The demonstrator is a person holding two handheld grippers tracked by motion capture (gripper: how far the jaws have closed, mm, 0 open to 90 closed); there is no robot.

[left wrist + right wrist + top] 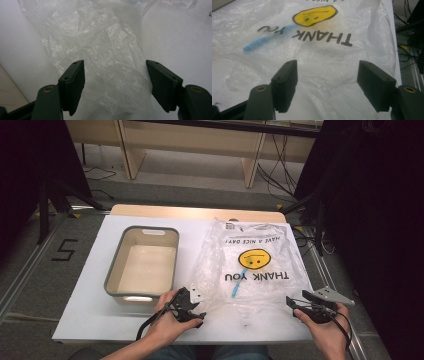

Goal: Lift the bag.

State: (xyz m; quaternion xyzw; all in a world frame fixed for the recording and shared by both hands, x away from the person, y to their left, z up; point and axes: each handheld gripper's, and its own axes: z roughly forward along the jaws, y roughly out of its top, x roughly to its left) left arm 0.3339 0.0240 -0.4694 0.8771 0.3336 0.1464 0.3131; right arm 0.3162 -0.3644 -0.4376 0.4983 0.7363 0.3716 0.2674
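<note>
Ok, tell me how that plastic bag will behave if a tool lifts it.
The bag is thin, crinkled film, so it will likely sag and fold rather than hold shape. It looks very light, probably sliding easily on the table. The blue item inside may shift.

Even overhead light falls on the white table, while the room to either side sinks to near black. A bright glare spot sits on the near rim of the grey bin, just beyond the left gripper. The high view is soft and low in detail. In both gripper views the black jaws are slightly blurred, the crinkled plastic bag ahead of them glints faintly, and the corners darken.
</note>
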